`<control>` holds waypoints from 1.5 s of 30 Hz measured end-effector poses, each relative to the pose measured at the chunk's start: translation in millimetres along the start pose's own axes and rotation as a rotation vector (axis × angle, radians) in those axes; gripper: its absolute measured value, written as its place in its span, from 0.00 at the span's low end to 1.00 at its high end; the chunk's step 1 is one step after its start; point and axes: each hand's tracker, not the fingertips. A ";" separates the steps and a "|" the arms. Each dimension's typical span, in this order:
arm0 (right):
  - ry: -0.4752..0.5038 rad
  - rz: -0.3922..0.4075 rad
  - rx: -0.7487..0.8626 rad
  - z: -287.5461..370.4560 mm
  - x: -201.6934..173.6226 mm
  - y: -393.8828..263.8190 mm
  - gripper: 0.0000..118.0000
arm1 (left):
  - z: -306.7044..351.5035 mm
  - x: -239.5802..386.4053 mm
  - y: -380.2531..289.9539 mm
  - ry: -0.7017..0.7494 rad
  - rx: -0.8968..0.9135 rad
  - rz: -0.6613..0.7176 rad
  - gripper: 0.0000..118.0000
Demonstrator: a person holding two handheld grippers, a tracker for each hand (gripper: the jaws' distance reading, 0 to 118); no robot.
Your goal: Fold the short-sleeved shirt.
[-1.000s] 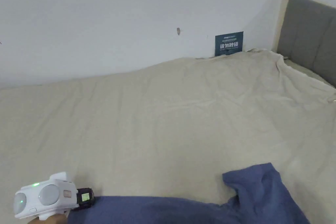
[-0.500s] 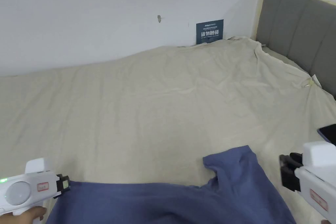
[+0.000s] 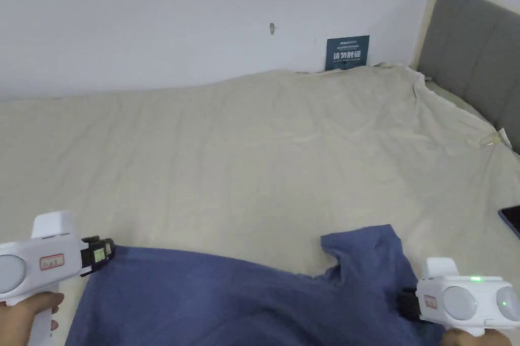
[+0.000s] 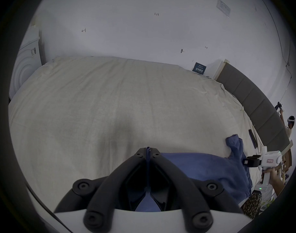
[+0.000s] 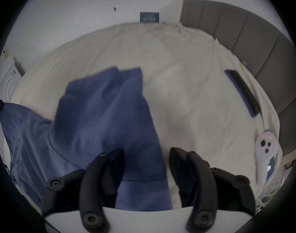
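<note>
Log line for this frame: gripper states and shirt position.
left gripper: shut on shirt edge | right gripper: open, straddling fabric | shirt: on bed

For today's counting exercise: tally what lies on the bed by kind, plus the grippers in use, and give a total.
Blue shirt: 1
Dark phone: 1
White controller: 1
Grippers: 2, left gripper and right gripper
Total: 5

A beige-sheeted bed (image 3: pixel 254 159) carries a blue shirt (image 3: pixel 228 301) and a phone (image 5: pixel 243 92).
</note>
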 end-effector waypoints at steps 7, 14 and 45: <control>0.005 0.078 0.064 15.2 0.0 0.7 0.01 | 13.1 -4.5 -10.8 0.011 0.004 0.028 0.00; 0.085 0.108 0.284 110.3 -9.5 17.1 0.01 | 45.3 -17.0 -15.8 0.014 0.047 0.092 0.00; 0.217 0.079 1.020 412.6 -42.3 289.4 0.01 | 255.2 8.2 235.7 0.140 0.645 -0.010 0.00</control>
